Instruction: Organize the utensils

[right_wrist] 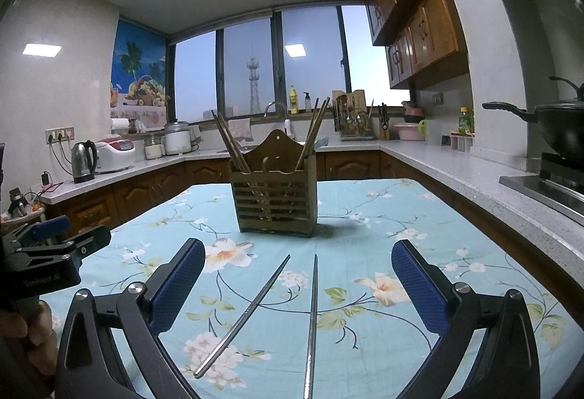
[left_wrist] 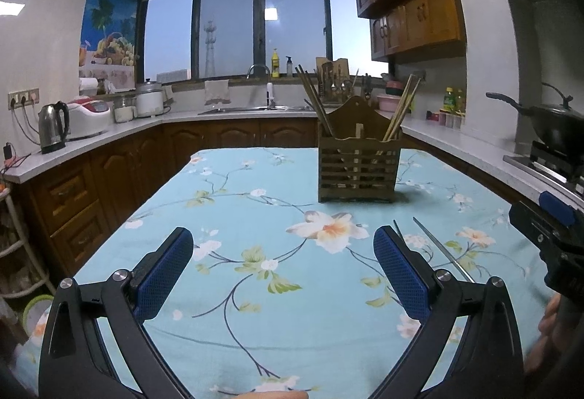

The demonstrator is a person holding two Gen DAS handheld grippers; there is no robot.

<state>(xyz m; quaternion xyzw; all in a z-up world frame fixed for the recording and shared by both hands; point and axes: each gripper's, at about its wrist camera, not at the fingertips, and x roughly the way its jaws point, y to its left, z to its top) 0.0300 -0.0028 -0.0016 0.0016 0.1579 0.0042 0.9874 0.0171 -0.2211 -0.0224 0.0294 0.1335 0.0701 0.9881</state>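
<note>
Right tool (right_wrist: 297,286) gaping above two steel chopsticks (right_wrist: 312,322) on floral surface (right_wrist: 383,209); left tool (left_wrist: 283,275) spread, empty. Wooden holder (right_wrist: 274,200) beyond. Best: lower squarely, pinch mid-shaft.

In the right wrist view, two chopsticks (right_wrist: 277,315) lie low at centre on the table (right_wrist: 419,213); the holder (right_wrist: 275,203) stands above them.

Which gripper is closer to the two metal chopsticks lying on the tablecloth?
Right. The right gripper hangs open directly over the metal chopsticks; the left gripper sits off to their left, also open.
</note>
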